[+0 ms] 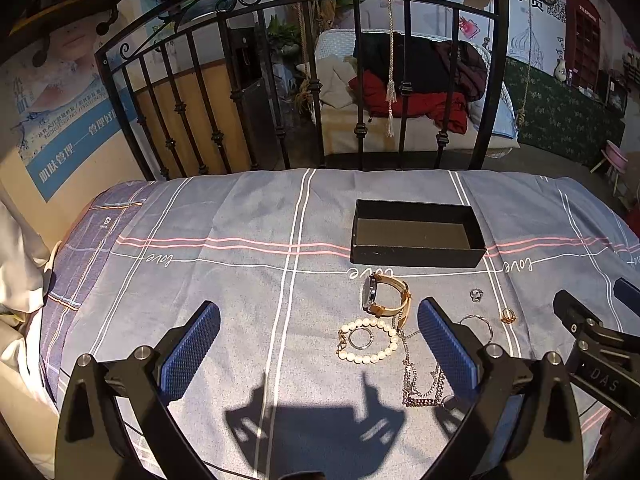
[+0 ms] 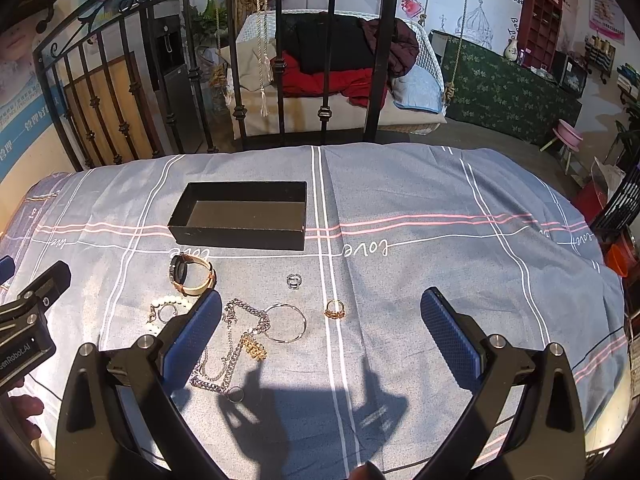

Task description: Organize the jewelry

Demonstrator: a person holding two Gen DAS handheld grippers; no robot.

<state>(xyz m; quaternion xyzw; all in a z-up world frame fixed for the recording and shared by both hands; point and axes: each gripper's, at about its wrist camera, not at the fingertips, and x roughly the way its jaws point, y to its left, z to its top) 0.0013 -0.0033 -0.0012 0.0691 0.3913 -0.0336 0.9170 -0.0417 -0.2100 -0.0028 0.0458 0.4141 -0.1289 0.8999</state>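
An open black box (image 1: 416, 236) (image 2: 244, 216) stands empty on the blue checked cloth. In front of it lie a tan-strap watch (image 1: 386, 294) (image 2: 192, 274), a pearl bracelet (image 1: 368, 340) (image 2: 168, 304) around a small ring, a silver chain (image 1: 420, 376) (image 2: 228, 344), a thin silver hoop (image 2: 286, 322), a silver ring (image 1: 476, 294) (image 2: 294, 281) and a gold ring (image 1: 508, 315) (image 2: 335, 309). My left gripper (image 1: 320, 340) is open above the cloth, left of the jewelry. My right gripper (image 2: 320, 328) is open above the hoop and gold ring.
A black iron bed rail (image 1: 304, 80) (image 2: 224, 80) rises behind the cloth's far edge. The cloth (image 1: 240, 220) stretches bare to the left in the left wrist view and to the right (image 2: 460, 220) in the right wrist view. A white cloth (image 1: 20, 260) lies at the far left.
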